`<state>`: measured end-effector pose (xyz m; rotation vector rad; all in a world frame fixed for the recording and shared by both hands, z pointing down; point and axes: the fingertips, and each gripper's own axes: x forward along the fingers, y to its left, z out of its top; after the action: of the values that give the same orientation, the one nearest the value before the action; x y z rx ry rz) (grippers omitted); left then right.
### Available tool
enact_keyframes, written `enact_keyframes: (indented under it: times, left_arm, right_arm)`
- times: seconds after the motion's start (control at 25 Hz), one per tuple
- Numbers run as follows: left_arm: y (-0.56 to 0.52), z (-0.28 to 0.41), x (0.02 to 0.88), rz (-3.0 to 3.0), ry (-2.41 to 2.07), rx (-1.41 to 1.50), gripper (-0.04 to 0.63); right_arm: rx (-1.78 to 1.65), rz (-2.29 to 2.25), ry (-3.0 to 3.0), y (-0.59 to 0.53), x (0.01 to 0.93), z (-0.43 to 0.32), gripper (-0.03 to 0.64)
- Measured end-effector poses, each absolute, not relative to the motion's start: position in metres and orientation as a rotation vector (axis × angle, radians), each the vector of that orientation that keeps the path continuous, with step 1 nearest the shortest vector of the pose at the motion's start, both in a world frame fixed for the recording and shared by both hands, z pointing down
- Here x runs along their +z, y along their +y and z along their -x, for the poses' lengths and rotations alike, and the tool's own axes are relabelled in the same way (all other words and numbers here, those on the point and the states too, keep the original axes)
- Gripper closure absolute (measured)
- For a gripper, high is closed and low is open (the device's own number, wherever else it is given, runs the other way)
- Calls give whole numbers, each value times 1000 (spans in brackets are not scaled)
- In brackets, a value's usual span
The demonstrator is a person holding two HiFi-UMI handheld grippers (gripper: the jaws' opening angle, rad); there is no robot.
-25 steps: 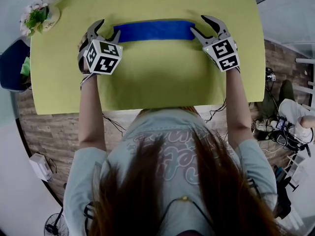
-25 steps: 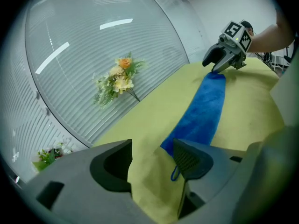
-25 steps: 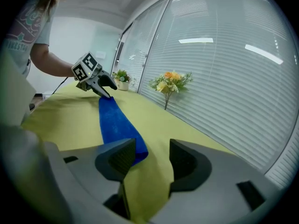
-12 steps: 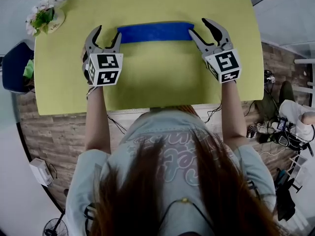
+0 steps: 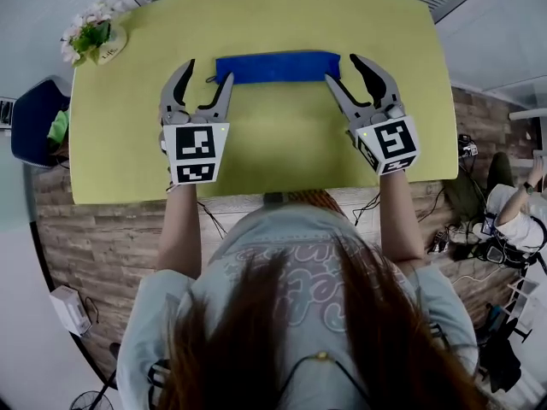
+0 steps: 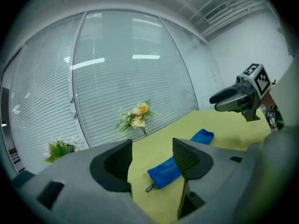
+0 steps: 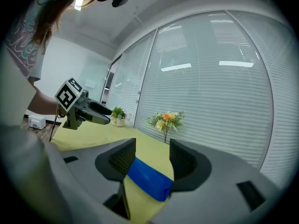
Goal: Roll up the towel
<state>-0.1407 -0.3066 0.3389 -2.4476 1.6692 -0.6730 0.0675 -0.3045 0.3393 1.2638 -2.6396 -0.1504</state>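
Observation:
The blue towel [image 5: 278, 67] lies rolled into a long tube across the far part of the yellow-green table [image 5: 273, 152]. My left gripper [image 5: 208, 77] hovers just on the near side of the roll's left end, open and holding nothing. In the left gripper view the roll [image 6: 163, 172] shows on the table beyond the open jaws. My right gripper [image 5: 342, 71] hangs by the roll's right end, also open and apart from it. Seen from the right gripper view, the roll's end [image 7: 149, 181] lies past the open jaws, untouched.
A small pot of flowers [image 5: 90, 37] stands at the table's far left corner. Window blinds [image 6: 121, 78] run behind the table. A blue chair [image 5: 30, 122] is at the left, and cables and gear [image 5: 487, 220] lie on the wood floor at the right.
Both grippers have drawn back from the roll's ends toward me and risen off the table. The rolled towel stays where it lay.

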Motion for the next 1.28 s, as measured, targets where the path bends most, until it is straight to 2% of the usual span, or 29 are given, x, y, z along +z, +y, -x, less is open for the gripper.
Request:
enact_keyframes:
  times: [0.88, 1.08, 1.28]
  left_arm:
    - [-215, 101, 240, 2722, 1501, -91, 359]
    - [-202, 98, 225, 2718, 1470, -31, 433]
    - [-194, 101, 217, 2717, 1478, 15, 511]
  right_arm:
    - [-171, -1296, -2811, -219, 250, -33, 402]
    - [-153, -1286, -2857, -202, 233, -28, 402]
    - [-161, -1293, -2912, -189, 213, -27, 470]
